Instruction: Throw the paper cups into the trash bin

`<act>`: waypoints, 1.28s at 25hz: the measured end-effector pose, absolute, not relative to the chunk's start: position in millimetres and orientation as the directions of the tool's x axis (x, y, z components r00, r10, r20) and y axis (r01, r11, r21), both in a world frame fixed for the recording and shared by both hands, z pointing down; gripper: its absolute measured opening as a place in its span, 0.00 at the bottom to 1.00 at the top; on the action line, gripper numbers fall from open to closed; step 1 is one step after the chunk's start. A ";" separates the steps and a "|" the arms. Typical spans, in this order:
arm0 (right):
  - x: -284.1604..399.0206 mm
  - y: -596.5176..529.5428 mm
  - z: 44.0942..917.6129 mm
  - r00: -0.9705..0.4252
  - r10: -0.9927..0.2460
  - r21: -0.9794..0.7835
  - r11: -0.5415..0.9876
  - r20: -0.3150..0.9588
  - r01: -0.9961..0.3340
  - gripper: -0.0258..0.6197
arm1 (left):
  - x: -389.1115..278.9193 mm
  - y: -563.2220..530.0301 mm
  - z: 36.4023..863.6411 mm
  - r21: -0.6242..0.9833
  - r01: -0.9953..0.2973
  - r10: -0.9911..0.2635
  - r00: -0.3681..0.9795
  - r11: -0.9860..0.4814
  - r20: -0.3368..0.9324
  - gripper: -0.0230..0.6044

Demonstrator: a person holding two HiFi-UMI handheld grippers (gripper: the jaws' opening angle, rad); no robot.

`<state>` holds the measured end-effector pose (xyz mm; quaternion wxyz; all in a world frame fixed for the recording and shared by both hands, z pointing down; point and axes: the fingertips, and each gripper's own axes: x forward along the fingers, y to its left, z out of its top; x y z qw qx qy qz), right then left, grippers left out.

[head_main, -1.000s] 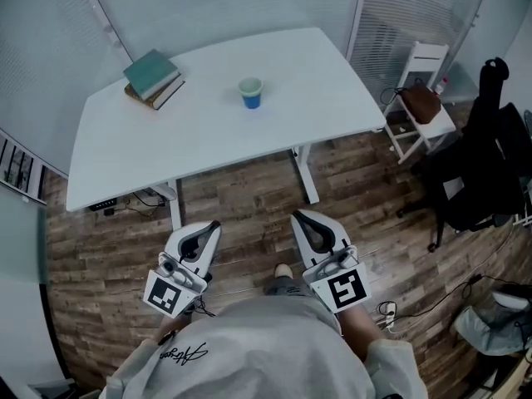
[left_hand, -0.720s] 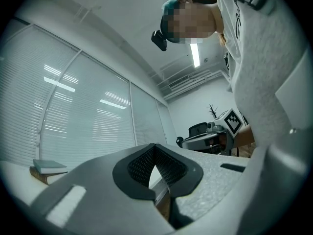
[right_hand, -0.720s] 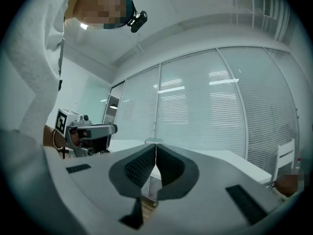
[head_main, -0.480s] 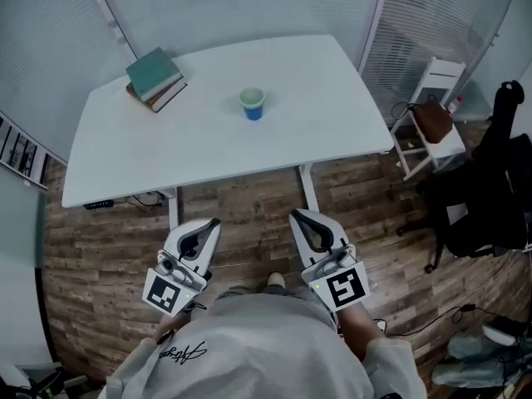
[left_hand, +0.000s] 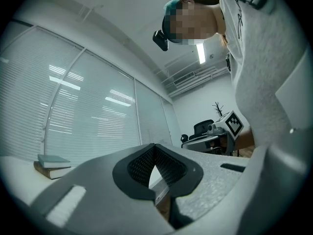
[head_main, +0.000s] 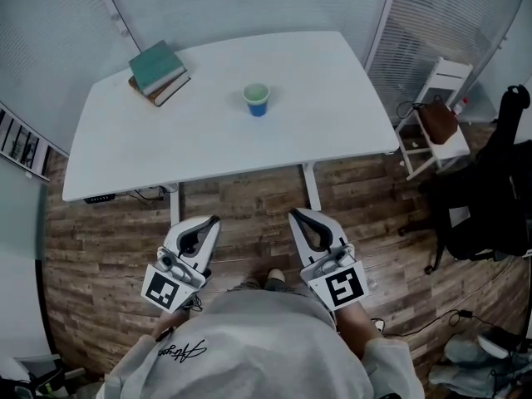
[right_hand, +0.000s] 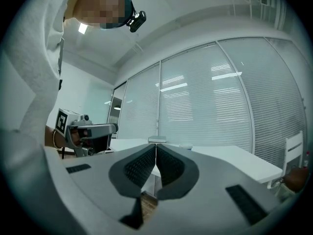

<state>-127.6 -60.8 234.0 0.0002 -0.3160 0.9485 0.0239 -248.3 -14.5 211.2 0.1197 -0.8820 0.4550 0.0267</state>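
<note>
One blue paper cup with a pale green inside stands upright near the middle of the white table. Both grippers hang over the wooden floor on the near side of the table, well short of the cup. My left gripper is shut with nothing in it, and so is my right gripper. In the right gripper view the cup shows small on the table beyond the closed tips. The left gripper view shows closed tips and the table edge. No trash bin is in sight.
Two stacked books lie at the table's far left corner. A white chair with a brown bag stands right of the table, and a dark office chair further right. Cables and a power strip lie under the table's left side.
The head view has shifted slightly, so the table and cup sit a little lower and more to the right in frame. Both grippers stay shut in the same spot.
</note>
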 end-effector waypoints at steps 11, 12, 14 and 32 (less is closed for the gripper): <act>-121.8 -65.6 239.7 -0.824 -0.567 0.026 0.823 -0.011 -0.567 0.06 | -245.0 -15.9 207.0 -0.173 -0.834 -0.819 0.549 -0.524 -0.167 0.04; -122.2 -67.4 240.9 -0.825 -0.565 0.020 0.825 -0.013 -0.565 0.06 | -245.7 -15.9 207.9 -0.167 -0.838 -0.823 0.543 -0.519 -0.166 0.04; -123.6 -69.3 242.5 -0.826 -0.563 0.012 0.826 -0.017 -0.563 0.06 | -247.5 -15.2 211.6 -0.160 -0.842 -0.829 0.537 -0.515 -0.155 0.04; -148.0 -148.1 235.0 -0.787 -0.616 0.050 0.787 0.005 -0.616 0.06 | -291.0 -94.7 209.9 -0.179 -0.828 -0.816 0.557 -0.531 -0.157 0.04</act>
